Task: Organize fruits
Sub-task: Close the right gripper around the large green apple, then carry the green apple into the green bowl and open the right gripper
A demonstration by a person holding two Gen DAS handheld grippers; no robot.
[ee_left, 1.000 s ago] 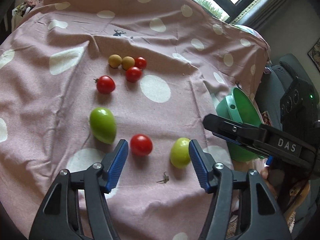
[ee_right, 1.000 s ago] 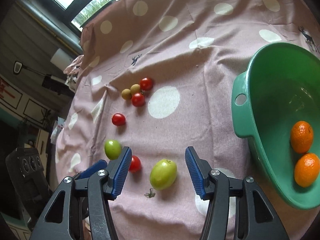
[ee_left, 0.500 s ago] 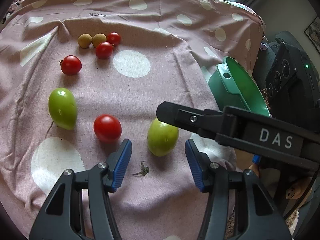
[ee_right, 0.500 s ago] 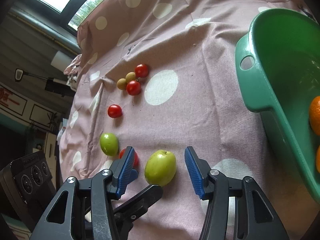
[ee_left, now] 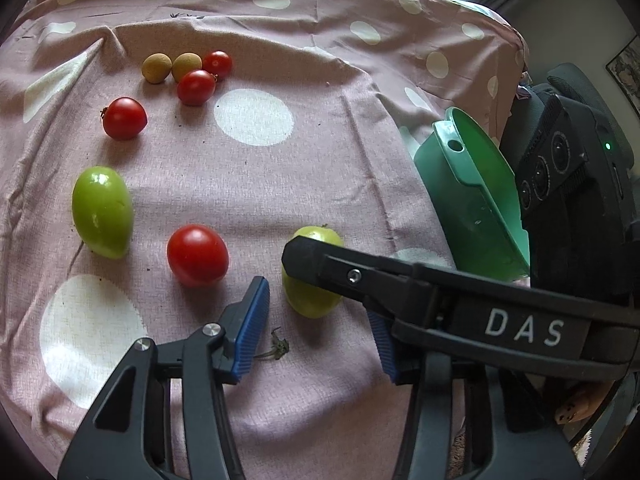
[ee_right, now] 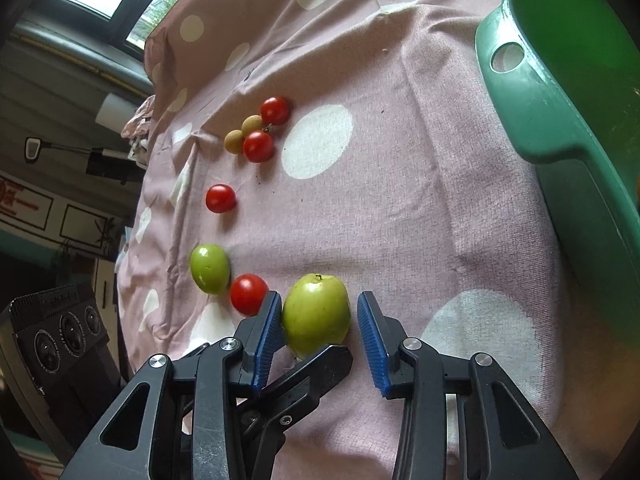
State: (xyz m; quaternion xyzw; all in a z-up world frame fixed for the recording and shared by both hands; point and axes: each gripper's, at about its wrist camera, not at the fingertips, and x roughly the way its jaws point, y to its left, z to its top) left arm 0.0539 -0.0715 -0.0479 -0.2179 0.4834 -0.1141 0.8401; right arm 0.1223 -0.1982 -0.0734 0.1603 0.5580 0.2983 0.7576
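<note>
Right gripper (ee_right: pixel 318 338): its jaws are closing around the nearer green fruit (ee_right: pixel 316 314); the left pad is lying against the fruit's side while the right pad is standing just clear, so nothing is being squeezed yet.
Left gripper (ee_left: pixel 316 330): its jaws are closing too, at 6 o'clock of that same fruit, with only bare cloth and a dry stem scrap (ee_left: pixel 276 350) between the pads; the fruit is sitting just beyond the tips.
Crossing: the right gripper's finger is lying over the fruit in the left wrist view, so both tools are crowding one target.
Green bowl (ee_right: pixel 560 120): it is waiting at 2 o'clock of the fruit, probably as the drop-off.
Red tomato (ee_right: pixel 248 294): it is resting just beside the fruit at 9 o'clock, touching or nearly touching the right gripper's left finger, and risks being nudged.
Other fruit: the second green fruit (ee_left: pixel 102 212) is lying at 9 o'clock; the small cluster (ee_left: pixel 188 72) is sitting at 11 o'clock on the dotted cloth (ee_left: pixel 320 152).
</note>
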